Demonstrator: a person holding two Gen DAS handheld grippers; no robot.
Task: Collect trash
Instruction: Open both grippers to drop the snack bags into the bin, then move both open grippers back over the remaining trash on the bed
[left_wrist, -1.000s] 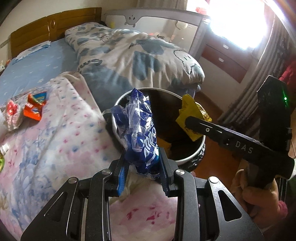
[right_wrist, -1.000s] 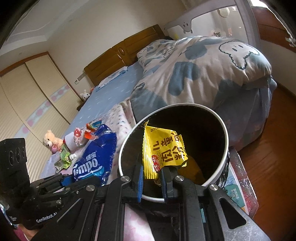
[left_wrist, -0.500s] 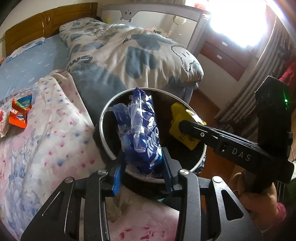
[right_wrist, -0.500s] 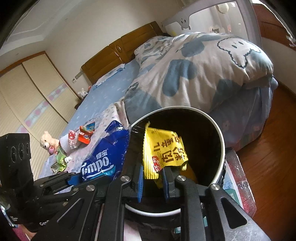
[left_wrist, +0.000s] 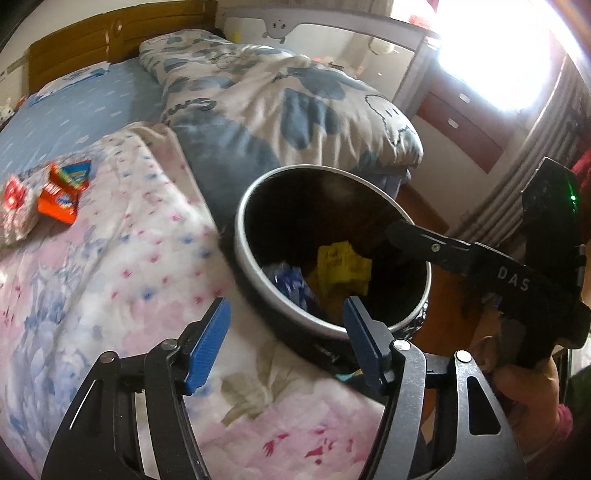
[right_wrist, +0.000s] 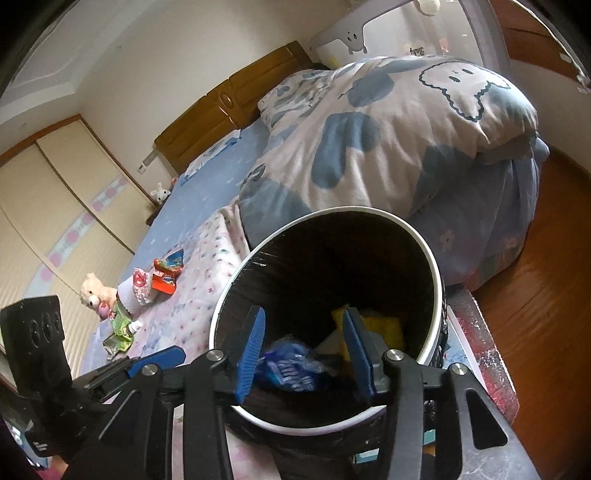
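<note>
A round black bin with a white rim (left_wrist: 243, 254) (right_wrist: 437, 280) stands beside the bed. Inside it lie a blue wrapper (left_wrist: 291, 286) (right_wrist: 288, 367) and a yellow wrapper (left_wrist: 341, 264) (right_wrist: 384, 325). My left gripper (left_wrist: 284, 339) is open and empty, just short of the bin's near rim. My right gripper (right_wrist: 304, 349) is open and empty over the bin's mouth; it also shows in the left wrist view (left_wrist: 461, 254). An orange wrapper (left_wrist: 61, 195) (right_wrist: 166, 278) and a red-and-white packet (left_wrist: 14, 206) (right_wrist: 138, 282) lie on the pink floral blanket (left_wrist: 110, 258).
A folded blue-and-white duvet (left_wrist: 280, 103) (right_wrist: 388, 140) lies behind the bin. A teddy bear (right_wrist: 94, 295) and a green wrapper (right_wrist: 122, 326) sit at the bed's edge. Wooden floor (right_wrist: 546, 295) lies to the right. A wooden headboard (right_wrist: 229, 107) and wardrobe (right_wrist: 55, 206) stand behind.
Both grippers have opened. The blue wrapper and the yellow wrapper have dropped from the jaws into the bin. The left gripper has drawn back from the rim.
</note>
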